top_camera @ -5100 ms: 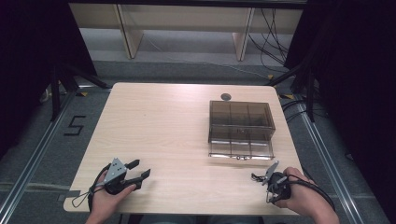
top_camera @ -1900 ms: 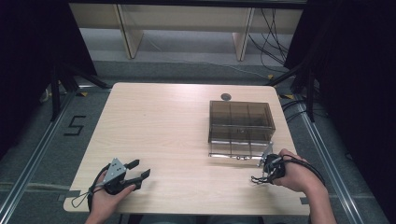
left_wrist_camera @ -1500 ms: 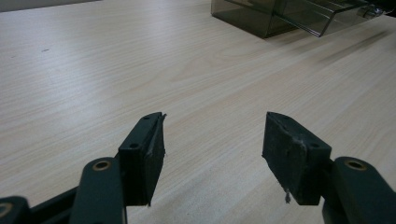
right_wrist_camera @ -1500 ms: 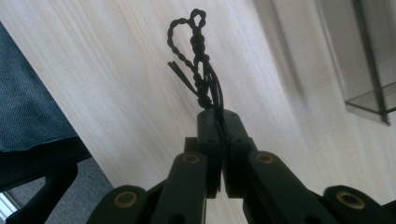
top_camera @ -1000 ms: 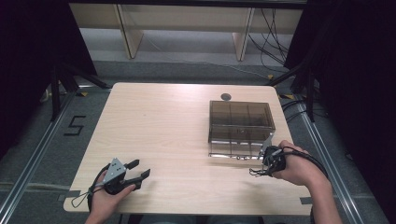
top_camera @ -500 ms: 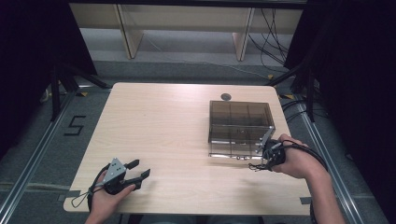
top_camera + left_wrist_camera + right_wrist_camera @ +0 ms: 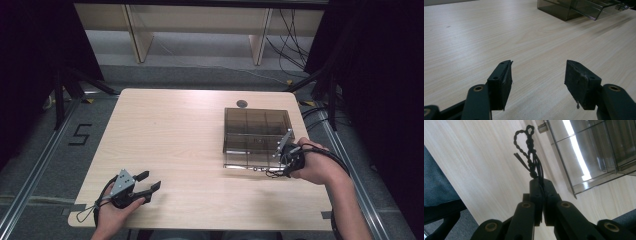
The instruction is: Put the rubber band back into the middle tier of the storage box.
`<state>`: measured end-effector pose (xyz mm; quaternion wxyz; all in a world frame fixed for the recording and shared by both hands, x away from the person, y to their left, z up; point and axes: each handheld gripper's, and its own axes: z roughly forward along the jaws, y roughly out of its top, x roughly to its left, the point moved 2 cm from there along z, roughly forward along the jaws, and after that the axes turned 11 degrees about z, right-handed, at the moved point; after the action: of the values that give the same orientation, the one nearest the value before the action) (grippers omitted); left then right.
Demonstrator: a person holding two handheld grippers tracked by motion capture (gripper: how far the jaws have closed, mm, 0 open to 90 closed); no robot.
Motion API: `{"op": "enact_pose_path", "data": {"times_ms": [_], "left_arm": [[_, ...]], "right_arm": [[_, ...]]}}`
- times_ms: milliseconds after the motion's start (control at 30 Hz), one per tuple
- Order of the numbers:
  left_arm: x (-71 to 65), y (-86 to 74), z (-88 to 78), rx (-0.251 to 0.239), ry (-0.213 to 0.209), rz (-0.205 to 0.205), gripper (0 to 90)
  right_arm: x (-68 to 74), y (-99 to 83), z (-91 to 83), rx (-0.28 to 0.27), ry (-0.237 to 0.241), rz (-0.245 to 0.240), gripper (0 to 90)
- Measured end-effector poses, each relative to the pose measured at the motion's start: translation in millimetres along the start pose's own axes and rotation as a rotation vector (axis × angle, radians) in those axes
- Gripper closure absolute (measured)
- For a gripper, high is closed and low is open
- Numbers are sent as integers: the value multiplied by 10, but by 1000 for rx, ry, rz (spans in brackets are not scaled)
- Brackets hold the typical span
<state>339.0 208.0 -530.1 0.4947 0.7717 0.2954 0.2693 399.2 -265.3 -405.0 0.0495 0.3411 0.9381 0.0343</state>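
My right gripper (image 7: 541,182) is shut on a small black twisted cord (image 7: 529,147), whose loop sticks out past the fingertips. In the high view this gripper (image 7: 278,167) hovers at the front right corner of a smoky clear compartment box (image 7: 257,131), and the cord (image 7: 271,173) hangs just above the table. The box (image 7: 596,150) lies to the right in the right gripper view. My left gripper (image 7: 149,181) rests near the table's front left, open; between its fingers (image 7: 501,85) there is only bare wood.
The box's clear lid (image 7: 594,10) lies open on the light wooden table (image 7: 170,135) in front of the box. A small dark round spot (image 7: 242,103) sits behind the box. Black frames and cables stand around the table.
My right hand has moved from the table's front edge up and forward to the box's front right corner, still holding the cord. The left gripper has stayed put.
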Motion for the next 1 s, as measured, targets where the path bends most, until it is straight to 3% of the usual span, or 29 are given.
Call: {"op": "enact_pose_path", "data": {"times_ms": [133, 200, 400, 500, 533, 600, 667, 800, 867, 1000], "left_arm": [[3, 0, 1, -1, -2, 2, 382], [3, 0, 1, -1, -2, 1, 382], [2, 0, 1, 0, -2, 2, 382], [3, 0, 2, -1, -2, 1, 382], [3, 1, 2, -2, -2, 1, 382], [3, 0, 1, 0, -2, 2, 382], [3, 0, 1, -1, -2, 1, 382], [4, 0, 1, -2, -2, 0, 382], [4, 0, 1, -2, -2, 1, 382], [0, -1, 1, -2, -1, -8, 382]], "right_arm": [[-41, 28, -6, 2, 11, -20, 887], [-47, 32, -7, 4, 7, 2, 887], [-74, 58, -23, 0, 3, 7, 887], [-107, 71, -25, 3, 11, -19, 887], [-95, 65, -37, -1, 2, 16, 887], [-138, 88, -39, -12, 6, -15, 887], [-144, 92, -52, -6, 7, 3, 887], [-187, 110, -52, -11, 14, -10, 887], [-187, 109, -56, -6, 6, 29, 887], [-227, 125, -60, -16, 7, -3, 887]]}}
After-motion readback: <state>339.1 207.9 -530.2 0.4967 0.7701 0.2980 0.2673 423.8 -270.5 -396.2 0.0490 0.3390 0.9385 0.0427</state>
